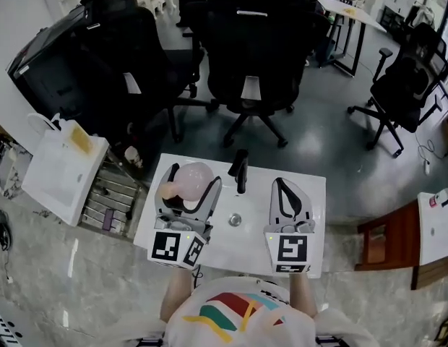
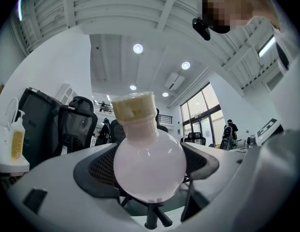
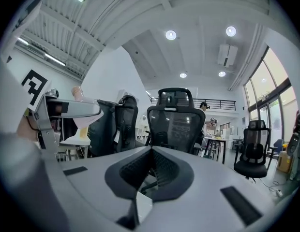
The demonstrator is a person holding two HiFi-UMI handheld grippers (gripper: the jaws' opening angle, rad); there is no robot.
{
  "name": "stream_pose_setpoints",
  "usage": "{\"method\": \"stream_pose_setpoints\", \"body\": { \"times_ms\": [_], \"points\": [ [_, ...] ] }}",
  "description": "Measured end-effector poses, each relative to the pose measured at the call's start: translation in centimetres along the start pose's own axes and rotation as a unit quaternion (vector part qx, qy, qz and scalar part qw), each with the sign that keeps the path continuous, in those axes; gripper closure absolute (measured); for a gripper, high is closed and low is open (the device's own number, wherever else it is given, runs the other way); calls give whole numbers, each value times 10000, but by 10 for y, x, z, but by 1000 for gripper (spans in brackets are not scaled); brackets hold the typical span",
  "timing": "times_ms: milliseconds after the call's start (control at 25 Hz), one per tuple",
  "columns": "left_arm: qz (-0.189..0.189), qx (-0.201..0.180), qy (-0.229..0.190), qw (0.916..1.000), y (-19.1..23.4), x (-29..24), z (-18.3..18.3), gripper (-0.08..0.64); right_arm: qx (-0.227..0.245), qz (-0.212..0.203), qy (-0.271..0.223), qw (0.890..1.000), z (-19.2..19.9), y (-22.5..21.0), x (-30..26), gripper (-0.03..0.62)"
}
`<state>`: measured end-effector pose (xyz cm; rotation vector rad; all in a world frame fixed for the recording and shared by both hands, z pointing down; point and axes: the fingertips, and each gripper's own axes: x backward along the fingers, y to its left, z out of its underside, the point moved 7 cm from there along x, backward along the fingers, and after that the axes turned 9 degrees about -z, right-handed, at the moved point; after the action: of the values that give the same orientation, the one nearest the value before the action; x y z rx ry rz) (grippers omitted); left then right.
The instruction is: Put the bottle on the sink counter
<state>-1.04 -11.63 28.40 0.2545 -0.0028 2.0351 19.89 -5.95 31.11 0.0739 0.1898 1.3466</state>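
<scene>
**Head view.** A white sink counter (image 1: pixel 235 250) is seen at lower centre, with a black faucet (image 1: pixel 240 170) at its upper edge. The left gripper (image 1: pixel 194 183) is held over the counter's left part and is clamped on a round pink bottle (image 1: pixel 195 173). The right gripper (image 1: pixel 282 186) is held over the counter's right part, jaws together, with nothing gripped. Black chairs (image 1: pixel 246 42) are ranged across the upper frame.

**Left gripper view.** The bottle (image 2: pixel 149 163) is placed at centre, with its tan cap (image 2: pixel 134 105) uppermost. Its body is pinched between the two jaws of the left gripper (image 2: pixel 150 170). No counter surface is shown beneath it.

**Right gripper view.** The jaws of the right gripper (image 3: pixel 151 178) are pressed against each other and are empty. A chair (image 3: pixel 176 115) is seen beyond them at centre.

**Progress.** The bottle is grasped and positioned over the counter. Whether its base touches the counter cannot be told. Setting down and release are judged to be outstanding.
</scene>
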Motion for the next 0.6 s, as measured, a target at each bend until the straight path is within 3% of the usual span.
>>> {"method": "stream_pose_setpoints", "body": {
  "times_ms": [200, 600],
  "points": [
    [-148, -45, 85, 9998, 0, -25, 10, 140, 55, -226, 44, 9997, 6, -16, -26, 580],
    [-244, -62, 168, 9995, -1, -39, 9, 140, 9, -229, 44, 9997, 3, -23, -32, 580]
  ]
}}
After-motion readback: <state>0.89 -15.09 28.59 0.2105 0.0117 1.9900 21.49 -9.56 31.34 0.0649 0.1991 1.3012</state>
